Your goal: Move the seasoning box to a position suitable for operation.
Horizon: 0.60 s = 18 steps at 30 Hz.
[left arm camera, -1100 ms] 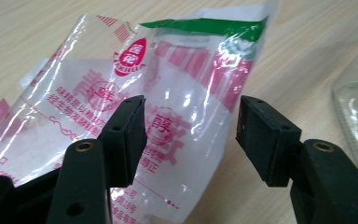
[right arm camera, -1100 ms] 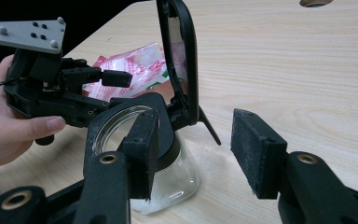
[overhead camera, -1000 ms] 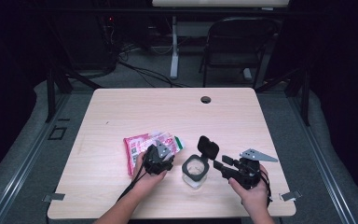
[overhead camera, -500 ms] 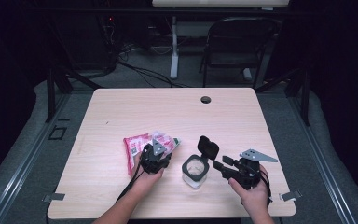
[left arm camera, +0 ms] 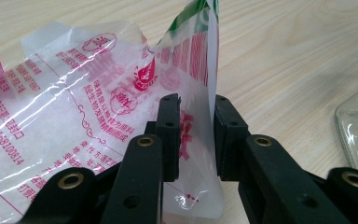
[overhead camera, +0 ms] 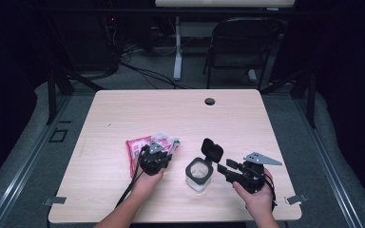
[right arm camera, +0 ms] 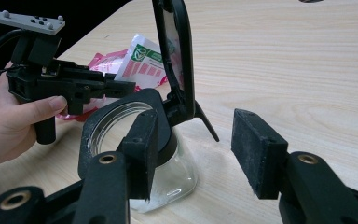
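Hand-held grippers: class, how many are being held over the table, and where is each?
2. The left hand-held gripper is at the plastic bag; the right hand-held gripper sits beside the open glass jar.

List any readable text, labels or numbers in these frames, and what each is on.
"168100814": on the clear plastic bag, pink print at the left edge of the left gripper view.
".com": same bag, the end of a web address beside that number.
Pink Chinese characters and round logos across the bag: too blurred by glare to quote.
Green logo on the bag's top corner: too small to read.
Glass jar and its black lid: no text visible.
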Tool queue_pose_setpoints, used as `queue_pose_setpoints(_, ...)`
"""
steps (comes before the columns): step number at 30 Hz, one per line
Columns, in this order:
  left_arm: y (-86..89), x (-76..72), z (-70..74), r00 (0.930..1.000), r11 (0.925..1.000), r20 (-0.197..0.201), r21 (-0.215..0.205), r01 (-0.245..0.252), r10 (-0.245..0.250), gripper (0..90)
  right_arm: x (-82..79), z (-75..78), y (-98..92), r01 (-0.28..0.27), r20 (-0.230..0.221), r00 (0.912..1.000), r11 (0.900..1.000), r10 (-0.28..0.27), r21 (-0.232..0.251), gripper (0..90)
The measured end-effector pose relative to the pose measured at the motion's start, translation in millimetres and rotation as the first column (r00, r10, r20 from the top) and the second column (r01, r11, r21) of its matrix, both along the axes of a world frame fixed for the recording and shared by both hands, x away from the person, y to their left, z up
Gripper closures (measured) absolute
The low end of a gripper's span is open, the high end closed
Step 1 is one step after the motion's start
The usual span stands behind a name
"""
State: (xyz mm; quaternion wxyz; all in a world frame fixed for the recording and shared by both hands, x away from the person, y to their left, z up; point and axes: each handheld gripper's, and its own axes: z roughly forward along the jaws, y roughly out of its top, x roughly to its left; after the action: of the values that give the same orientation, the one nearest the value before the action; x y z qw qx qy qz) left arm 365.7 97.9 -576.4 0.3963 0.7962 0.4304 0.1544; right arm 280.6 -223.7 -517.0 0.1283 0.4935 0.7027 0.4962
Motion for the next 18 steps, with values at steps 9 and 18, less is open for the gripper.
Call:
queue_pose_setpoints(9,3.1,1.6,-2.1,0.9993,0.9997,-0.031,-0.010,-0.022,0.022,83.0,-0.2,-1.1,0.5,0.001,-0.005,1.0000,1.000,-0.001,-0.002,51.3)
queue_pose_setpoints(18,1.6,2.4,-5.1,0.9986,0.9993,-0.038,0.003,-0.038,0.038,80.8,0.1,-2.5,1.4,-0.005,-0.005,1.0000,1.000,0.005,-0.003,51.3)
